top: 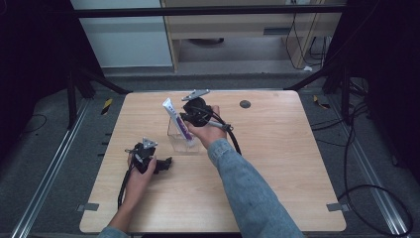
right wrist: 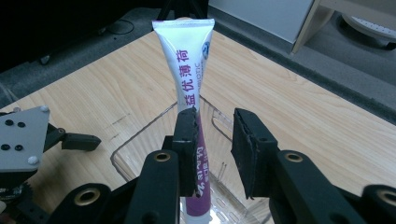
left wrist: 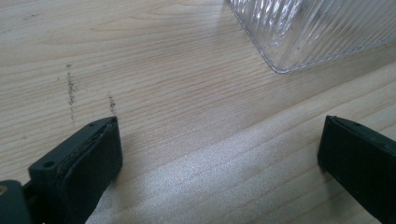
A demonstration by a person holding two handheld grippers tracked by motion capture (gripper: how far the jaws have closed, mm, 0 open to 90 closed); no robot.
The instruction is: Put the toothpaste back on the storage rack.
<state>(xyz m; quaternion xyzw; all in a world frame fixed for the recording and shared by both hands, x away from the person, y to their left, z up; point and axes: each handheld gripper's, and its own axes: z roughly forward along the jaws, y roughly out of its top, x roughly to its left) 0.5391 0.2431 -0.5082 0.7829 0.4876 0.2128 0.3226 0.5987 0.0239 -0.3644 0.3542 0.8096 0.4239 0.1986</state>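
L gripper [top: 166, 162] lies low on the table [top: 277, 163], near-left of the work area. Its jaws are wide apart w/ nothing between them, and in the L gripper view [left wrist: 219, 135] you see bare wood in the gap. The clear ribbed tray [top: 174, 139] sits just ahead of that gripper, apart from it, w/ one rounded corner [left wrist: 303, 32] in frame and the rest cut off. The tube [top: 176, 119] stands in the tray, cap end down. Its long axis is near upright, and the flat crimped end tilts up and away toward the far-left. R gripper [top: 185, 119] is at the tube's right side and is the nearer hand by far. In the R gripper view [right wrist: 215, 116] the tube [right wrist: 187, 60] lies against the left-hand pad, while the other pad stands clear of it w/ a gap. Treat the jaws as part-open, not clamped. For any regrip, close across the tube's flat faces approx. mid-body. Not verifiable: the cap end, which is hidden behind the jaw and the tray wall, and whether the tube base rests on the tray floor or leans on a wall.
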